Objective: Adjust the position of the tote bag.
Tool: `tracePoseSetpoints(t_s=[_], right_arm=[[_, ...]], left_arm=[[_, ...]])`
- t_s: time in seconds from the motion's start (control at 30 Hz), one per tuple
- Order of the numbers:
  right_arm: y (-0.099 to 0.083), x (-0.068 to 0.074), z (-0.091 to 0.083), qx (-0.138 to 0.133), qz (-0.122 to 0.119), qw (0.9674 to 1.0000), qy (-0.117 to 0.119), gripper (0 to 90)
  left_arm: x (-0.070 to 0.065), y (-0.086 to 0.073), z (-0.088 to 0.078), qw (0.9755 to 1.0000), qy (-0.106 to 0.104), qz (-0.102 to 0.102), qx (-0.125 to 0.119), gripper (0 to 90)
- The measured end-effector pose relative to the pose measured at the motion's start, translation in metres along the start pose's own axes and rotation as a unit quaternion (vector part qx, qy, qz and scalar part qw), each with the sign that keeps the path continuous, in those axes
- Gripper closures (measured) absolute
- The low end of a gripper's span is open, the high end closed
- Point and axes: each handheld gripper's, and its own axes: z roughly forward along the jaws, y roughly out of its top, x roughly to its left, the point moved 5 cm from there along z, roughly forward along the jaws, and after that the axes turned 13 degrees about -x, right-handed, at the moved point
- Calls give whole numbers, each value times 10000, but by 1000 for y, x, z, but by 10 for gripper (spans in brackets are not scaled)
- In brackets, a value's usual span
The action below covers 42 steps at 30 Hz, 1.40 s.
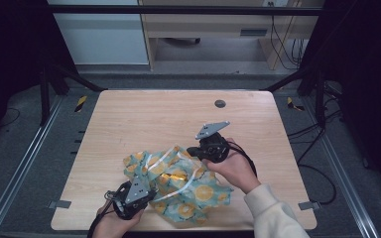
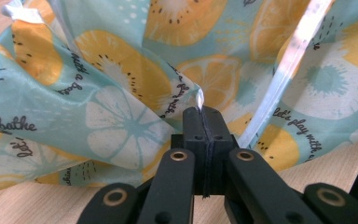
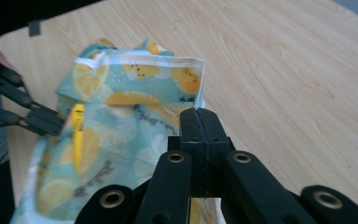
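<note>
Table (image 1: 144, 114): light wood top w/ rounded corners; dark round plug (image 1: 220, 103) near far edge, well apart from cloth.
Cloth (image 1: 178, 183): teal fabric w/ orange citrus-slice print & small black lettering; crumpled on near half of table, between the 2 grippers; white hem strips across folds; yellow patch (image 1: 176, 174) near middle.
Right hand (image 1: 235, 168): pale sleeve, enters from bottom right; wrapped round gripper body at cloth's right edge.
Left hand (image 1: 111, 225): at bottom edge, near table's front rim.
Right gripper (image 3: 198, 114): jaws clenched, pads pressed together on white-hemmed corner of cloth; grey 3-cornered plate on top in high view; cable trailing toward sleeve.
Left gripper (image 2: 203, 114): jaws clenched, pads together w/ thin fold of cloth edge pinched at tips; sits at cloth's near-left corner in high view; black linkage also seen at left of right gripper view.
Hem strip (image 2: 284, 74): white band running diagonally down cloth, just right of left gripper's tips.
</note>
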Motion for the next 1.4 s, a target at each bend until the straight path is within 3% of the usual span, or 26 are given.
tracePoseSetpoints(t_s=[0.27,0.5,0.7,0.97,1.17,1.4], right_arm=[[12,30,-46,-535,-208,9983,85,900],[-3,60,-67,-609,-349,9970,341,900],[-24,80,-65,-454,-477,9963,557,900],[-58,99,-58,-164,-458,9950,872,900],[-90,102,-48,217,-409,9943,961,900],[-117,89,-38,574,-289,9950,767,900]], left_arm=[[6,-2,3,9999,96,-101,12,900],[11,-5,6,9997,207,-146,39,900],[18,-8,8,9992,324,-225,19,900],[24,-11,10,9988,433,-239,59,900],[30,-13,8,9982,518,-291,107,900],[34,-18,7,9972,543,-506,104,872]])
